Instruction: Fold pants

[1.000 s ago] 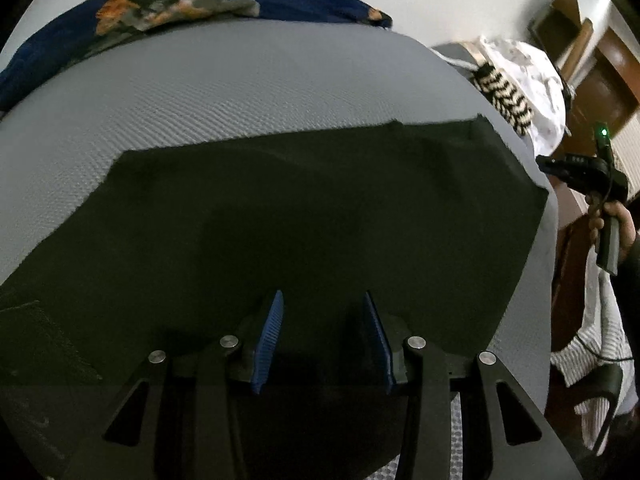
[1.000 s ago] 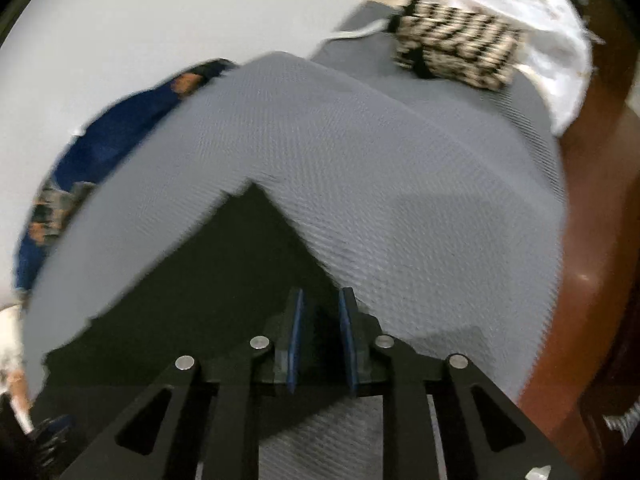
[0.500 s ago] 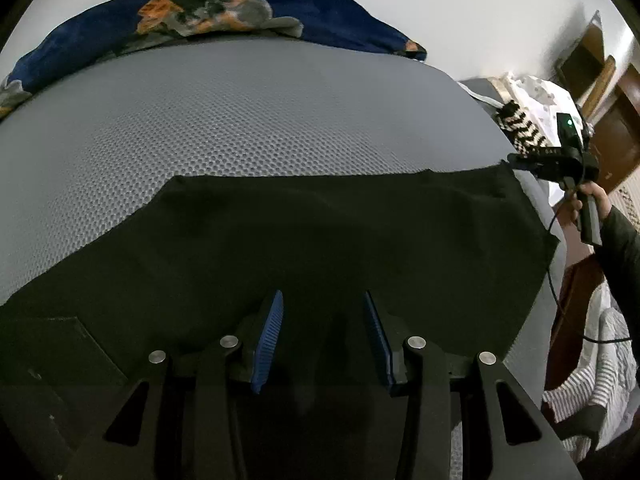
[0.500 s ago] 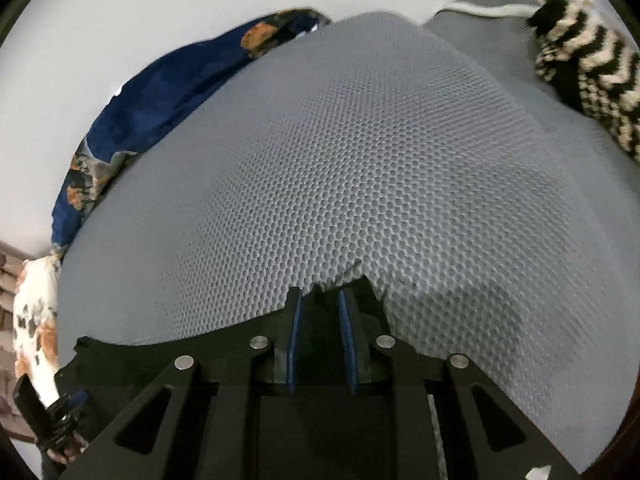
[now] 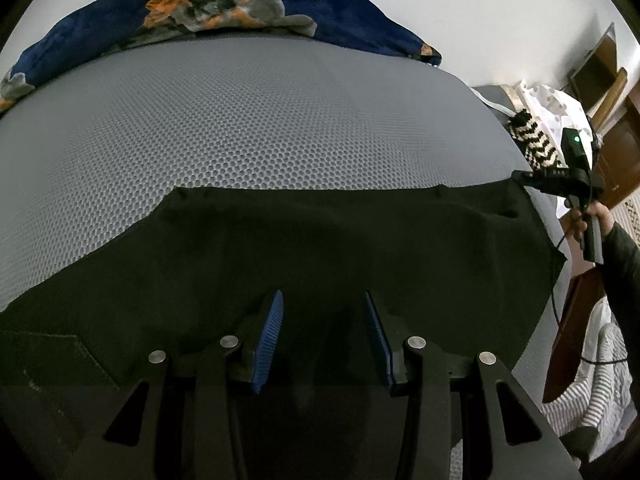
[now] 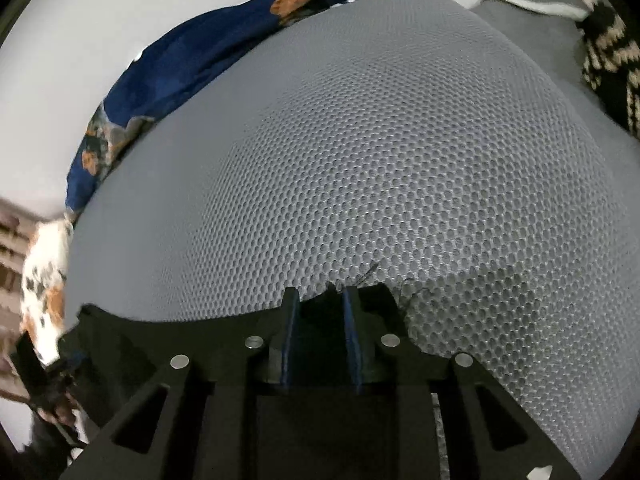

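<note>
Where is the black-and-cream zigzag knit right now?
The zigzag knit lies at the mattress's far right edge in the left wrist view, just behind the right gripper pinching the pants corner.

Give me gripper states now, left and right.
Left gripper: jaws open, holding nothing, over the black pants.
Right gripper: jaws shut on the pants' corner.
</note>
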A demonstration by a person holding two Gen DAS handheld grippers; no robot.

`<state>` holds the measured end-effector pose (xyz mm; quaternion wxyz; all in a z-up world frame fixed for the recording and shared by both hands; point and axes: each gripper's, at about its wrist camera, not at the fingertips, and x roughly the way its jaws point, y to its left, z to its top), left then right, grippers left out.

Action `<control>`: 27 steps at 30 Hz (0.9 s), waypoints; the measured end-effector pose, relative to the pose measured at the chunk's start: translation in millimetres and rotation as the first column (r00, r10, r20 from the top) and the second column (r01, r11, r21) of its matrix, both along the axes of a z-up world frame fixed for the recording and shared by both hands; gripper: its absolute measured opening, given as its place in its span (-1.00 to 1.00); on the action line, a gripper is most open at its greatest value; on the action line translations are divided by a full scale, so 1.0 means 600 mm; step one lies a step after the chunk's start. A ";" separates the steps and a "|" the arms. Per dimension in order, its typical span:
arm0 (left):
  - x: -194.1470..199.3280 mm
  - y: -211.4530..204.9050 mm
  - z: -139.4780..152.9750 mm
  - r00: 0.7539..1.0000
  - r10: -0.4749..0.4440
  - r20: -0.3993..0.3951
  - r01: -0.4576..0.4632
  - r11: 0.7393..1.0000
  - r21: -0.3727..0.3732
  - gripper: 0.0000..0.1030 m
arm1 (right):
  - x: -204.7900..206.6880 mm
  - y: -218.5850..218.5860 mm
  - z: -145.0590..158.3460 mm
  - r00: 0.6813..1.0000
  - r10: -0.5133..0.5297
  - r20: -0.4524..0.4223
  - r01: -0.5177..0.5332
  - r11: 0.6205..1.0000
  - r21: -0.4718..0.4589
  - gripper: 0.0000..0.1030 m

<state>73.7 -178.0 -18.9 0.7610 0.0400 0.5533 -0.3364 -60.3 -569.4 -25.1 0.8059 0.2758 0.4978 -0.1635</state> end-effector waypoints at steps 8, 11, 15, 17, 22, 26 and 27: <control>0.014 0.009 0.009 0.999 0.023 0.029 -0.023 1.000 -0.002 -0.17 | -0.026 0.068 0.078 0.989 -0.099 0.109 0.130 0.937 -0.325 -0.95; 0.020 0.012 0.014 0.999 0.033 0.041 -0.033 0.999 -0.003 -0.17 | -0.028 0.073 0.090 0.979 -0.146 0.142 0.190 0.905 -0.381 -0.96; 0.022 0.022 0.019 0.996 0.045 0.080 -0.045 0.999 -0.001 -0.17 | -0.016 0.058 0.060 0.971 -0.211 0.110 0.238 0.895 -0.379 -0.97; 0.026 0.030 0.014 0.994 0.051 0.093 -0.053 0.999 0.015 -0.17 | -0.016 0.046 0.038 0.968 -0.238 0.085 0.252 0.893 -0.373 -0.97; 0.051 0.064 -0.017 0.993 0.099 0.071 -0.104 0.992 0.066 -0.17 | -0.033 0.019 0.004 0.946 -0.325 -0.002 0.297 0.865 -0.404 -1.00; 0.062 0.080 -0.033 0.992 0.120 0.049 -0.123 0.991 0.055 -0.17 | -0.088 0.007 0.034 0.913 -0.396 0.093 0.406 0.868 -0.286 -0.86; 0.061 0.079 -0.031 0.992 0.117 0.051 -0.120 0.991 0.053 -0.17 | -0.102 0.008 0.043 0.909 -0.401 0.112 0.417 0.875 -0.248 -0.87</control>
